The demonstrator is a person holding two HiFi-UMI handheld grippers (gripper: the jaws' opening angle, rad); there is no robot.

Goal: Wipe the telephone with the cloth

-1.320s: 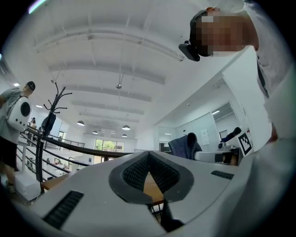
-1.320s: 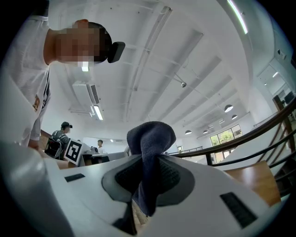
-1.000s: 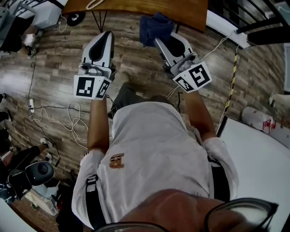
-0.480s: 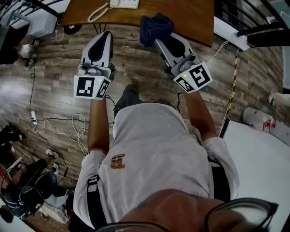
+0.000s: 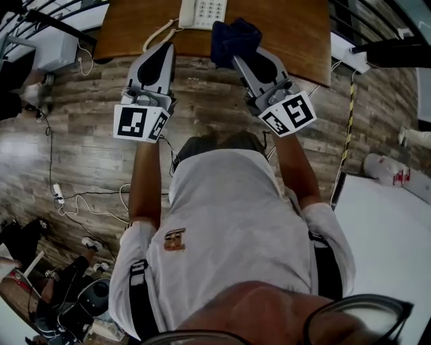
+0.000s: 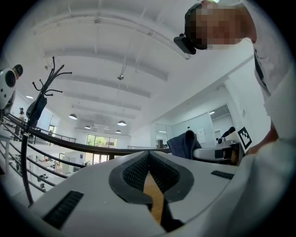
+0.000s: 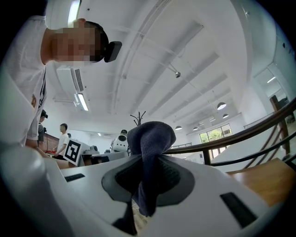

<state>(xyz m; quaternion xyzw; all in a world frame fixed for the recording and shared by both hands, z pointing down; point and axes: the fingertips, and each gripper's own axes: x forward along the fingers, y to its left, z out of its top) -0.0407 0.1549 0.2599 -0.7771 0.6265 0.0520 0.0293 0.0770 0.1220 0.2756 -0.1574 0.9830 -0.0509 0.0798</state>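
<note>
A white telephone with a coiled cord stands near the front edge of a wooden table at the top of the head view. My right gripper is shut on a dark blue cloth, which hangs over the table's edge just right of the telephone. In the right gripper view the cloth bulges up out of the shut jaws. My left gripper is shut and empty, its tip at the table's edge below the cord. Its own view shows the pads pressed together.
Cables and a power strip lie on the plank floor at the left. A white tabletop fills the right side. Dark railings run at the top right. The person's torso covers the middle.
Both grippers have travelled forward together towards the wooden table. The telephone has come fully into view, and the cloth now reaches over the table's edge.
</note>
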